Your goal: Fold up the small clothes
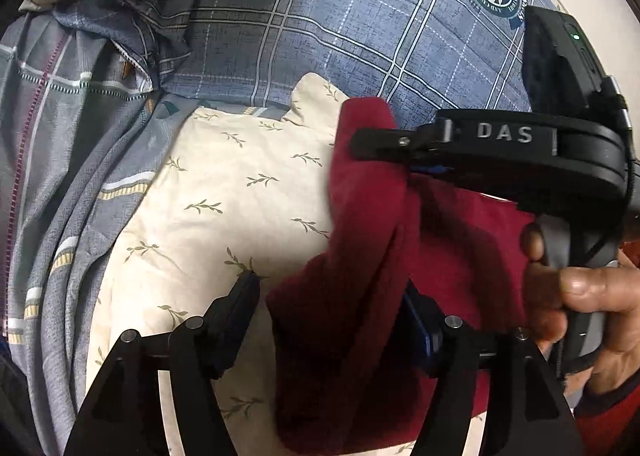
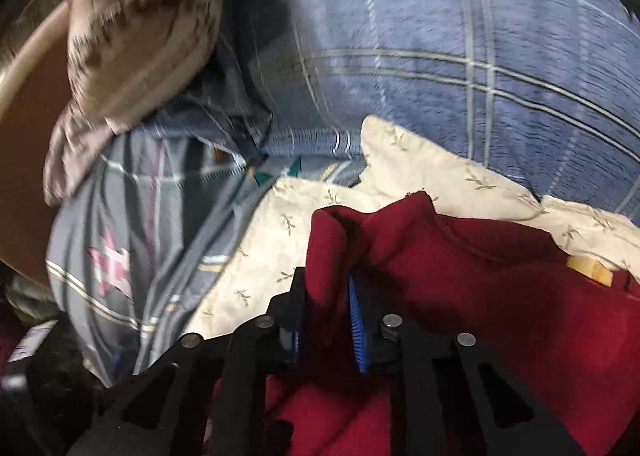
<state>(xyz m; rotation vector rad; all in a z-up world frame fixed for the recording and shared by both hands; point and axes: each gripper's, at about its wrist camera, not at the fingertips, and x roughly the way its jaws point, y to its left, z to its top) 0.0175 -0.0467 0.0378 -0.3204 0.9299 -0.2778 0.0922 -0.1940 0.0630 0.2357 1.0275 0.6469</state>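
Fold under way: dark red knit garment (image 1: 360, 296), lower right, on cream leaf-print cloth (image 1: 224, 192). Right gripper (image 2: 326, 296) clamps a raised fold; left gripper (image 1: 332, 312) gapes around cloth, likely must close next.

This is a bedroom in a home. A bed (image 1: 360, 36) spreads under a blue plaid quilt, with a cream leaf-print pillow (image 1: 224, 192) lying on it, a striped beige pillow (image 2: 136, 36) at its head, and rumpled grey plaid bedding (image 1: 60, 136) alongside.
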